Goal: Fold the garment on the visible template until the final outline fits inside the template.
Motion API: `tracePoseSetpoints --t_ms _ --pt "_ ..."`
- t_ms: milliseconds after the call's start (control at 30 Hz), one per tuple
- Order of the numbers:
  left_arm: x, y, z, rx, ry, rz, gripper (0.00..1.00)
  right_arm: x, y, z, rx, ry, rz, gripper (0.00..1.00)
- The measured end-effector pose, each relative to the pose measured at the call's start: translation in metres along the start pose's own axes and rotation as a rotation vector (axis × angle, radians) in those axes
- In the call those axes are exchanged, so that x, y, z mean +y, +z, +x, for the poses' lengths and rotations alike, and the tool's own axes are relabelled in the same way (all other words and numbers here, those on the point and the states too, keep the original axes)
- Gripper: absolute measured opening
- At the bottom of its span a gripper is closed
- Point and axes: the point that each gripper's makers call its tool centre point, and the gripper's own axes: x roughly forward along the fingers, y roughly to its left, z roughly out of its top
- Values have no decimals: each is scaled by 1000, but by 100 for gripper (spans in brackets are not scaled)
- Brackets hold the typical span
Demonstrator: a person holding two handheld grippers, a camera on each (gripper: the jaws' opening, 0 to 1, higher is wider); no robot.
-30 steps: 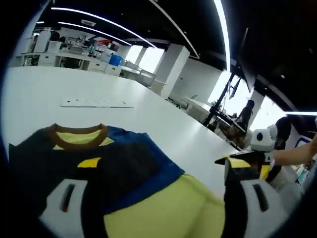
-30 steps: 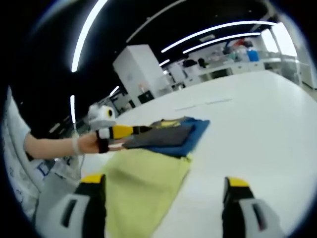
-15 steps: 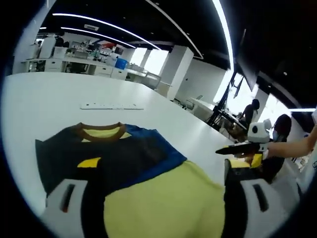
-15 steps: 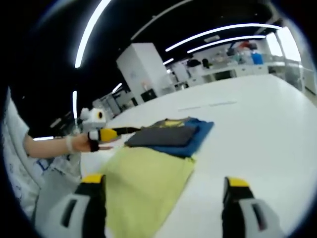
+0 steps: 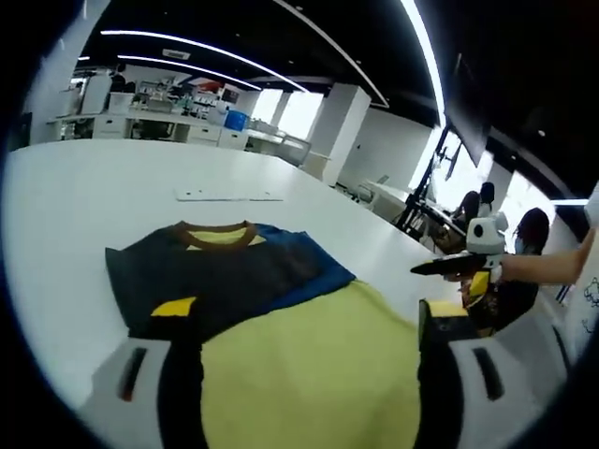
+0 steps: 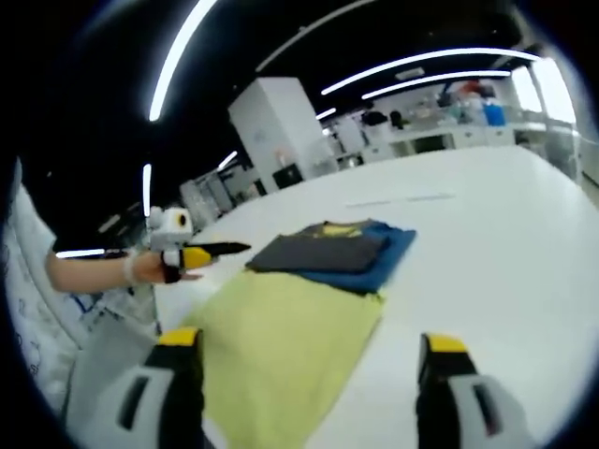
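A folded garment (image 5: 225,271) lies on the white table (image 5: 65,187): a dark grey panel on top, a blue layer under it, a brown collar with yellow inside at the far end. A flat yellow-green sheet (image 5: 309,355) spreads from under it toward me. My left gripper (image 5: 309,313) stands open above that sheet, short of the garment. My right gripper (image 5: 418,270) hovers over the table's right side. In the right gripper view the garment (image 6: 328,253) sits past the yellow-green sheet (image 6: 290,337), my right gripper (image 6: 309,341) is open, and the left gripper (image 6: 241,249) hangs left of the garment.
A thin white strip (image 5: 229,195) lies on the table beyond the collar. The table (image 6: 505,243) stretches wide to the right of the garment. A person's hand (image 6: 150,267) holds the left gripper. White pillars, desks and a seated person (image 5: 533,234) stand behind.
The left gripper has drawn back off the garment's dark panel and away to its side. Both cameras have pulled back, so the garment looks smaller and lies flat.
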Motion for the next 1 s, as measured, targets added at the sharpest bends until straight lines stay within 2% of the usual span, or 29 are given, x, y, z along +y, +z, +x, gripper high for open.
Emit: tracePoseSetpoints --t_ms 233,467,600,867,1000 --pt "-1 -16 -27 48 -3 16 94 9 -15 -7 41 15 -13 90" --pt "-9 -40 -57 128 -29 37 91 21 -38 -14 138 45 -53 82" --pt "-6 -52 -73 148 -18 21 90 29 -57 -17 205 64 -71 77" --pt "2 -80 -105 197 2 -17 80 38 -80 -24 288 97 -69 62" --pt "5 -94 -121 224 1 -52 71 39 -94 -30 339 111 -62 52"
